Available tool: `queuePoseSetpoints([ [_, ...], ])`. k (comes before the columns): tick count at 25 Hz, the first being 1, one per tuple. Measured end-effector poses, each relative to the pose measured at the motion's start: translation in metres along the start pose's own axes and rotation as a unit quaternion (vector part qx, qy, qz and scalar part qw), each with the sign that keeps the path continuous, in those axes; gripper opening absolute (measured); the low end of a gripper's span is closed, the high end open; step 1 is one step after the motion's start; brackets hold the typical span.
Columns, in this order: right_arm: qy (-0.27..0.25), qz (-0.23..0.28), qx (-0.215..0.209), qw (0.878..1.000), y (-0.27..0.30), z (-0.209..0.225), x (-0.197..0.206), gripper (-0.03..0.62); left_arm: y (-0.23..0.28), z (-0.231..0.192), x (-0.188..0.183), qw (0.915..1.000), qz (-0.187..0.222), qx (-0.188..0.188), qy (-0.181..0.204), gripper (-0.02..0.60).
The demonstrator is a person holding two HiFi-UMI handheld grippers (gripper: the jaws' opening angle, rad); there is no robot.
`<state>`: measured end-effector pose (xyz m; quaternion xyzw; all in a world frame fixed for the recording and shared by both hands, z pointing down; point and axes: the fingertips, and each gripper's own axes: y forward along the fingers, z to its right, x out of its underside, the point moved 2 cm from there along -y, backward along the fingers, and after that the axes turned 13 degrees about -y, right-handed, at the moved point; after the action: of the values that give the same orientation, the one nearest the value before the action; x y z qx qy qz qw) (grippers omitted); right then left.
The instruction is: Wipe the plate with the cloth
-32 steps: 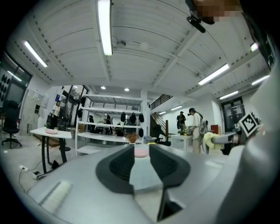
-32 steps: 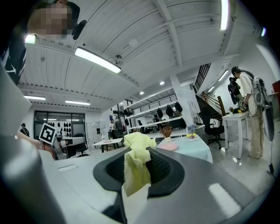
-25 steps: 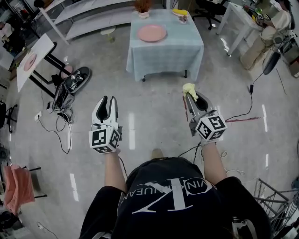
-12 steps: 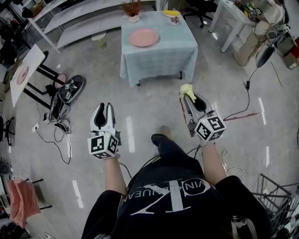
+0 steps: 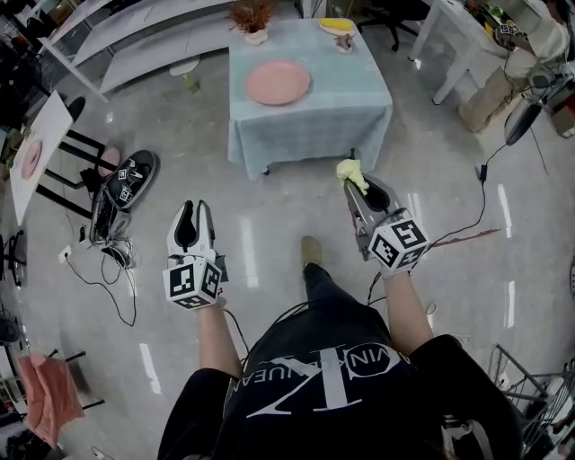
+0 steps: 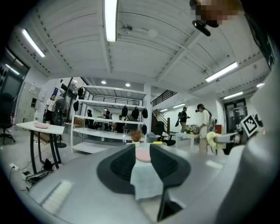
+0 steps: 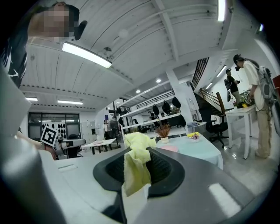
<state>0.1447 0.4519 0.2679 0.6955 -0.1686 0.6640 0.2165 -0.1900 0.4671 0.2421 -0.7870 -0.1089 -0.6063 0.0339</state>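
Observation:
A pink plate [image 5: 278,82] lies on a small table draped in light blue [image 5: 310,121], some way ahead of me across the floor. My right gripper [image 5: 352,178] is held out over the floor, shut on a crumpled yellow cloth [image 5: 350,170] that sticks up past its fingertips. In the right gripper view the cloth [image 7: 136,162] hangs between the jaws, with the plate [image 7: 167,148] behind it. My left gripper [image 5: 190,211] is open and holds nothing. Through its gap in the left gripper view I see the plate [image 6: 143,155].
A potted plant [image 5: 256,18] and a yellow dish [image 5: 337,25] stand at the table's far edge. Bags and cables [image 5: 121,193] lie on the floor at left, beside a white board on a stand [image 5: 36,148]. A white table [image 5: 467,36] stands at right. People stand far back.
The person has stepped forward, so the table and plate are nearer. Both grippers keep their pose, and the cloth stays in the right one.

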Motion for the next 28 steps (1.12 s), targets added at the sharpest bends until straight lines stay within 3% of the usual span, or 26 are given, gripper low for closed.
queuePoseSetpoints([
  [16, 0.004, -0.057, -0.053, 0.997, 0.185, 0.109, 0.023, 0.091, 0.204, -0.024, 0.009, 0.9989, -0.041, -0.020, -0.015, 0.000],
  [28, 0.023, -0.078, -0.075, 0.994, 0.249, 0.140, 0.044, 0.092, 0.263, -0.029, 0.035, 0.9959, -0.084, -0.025, -0.024, 0.000],
])
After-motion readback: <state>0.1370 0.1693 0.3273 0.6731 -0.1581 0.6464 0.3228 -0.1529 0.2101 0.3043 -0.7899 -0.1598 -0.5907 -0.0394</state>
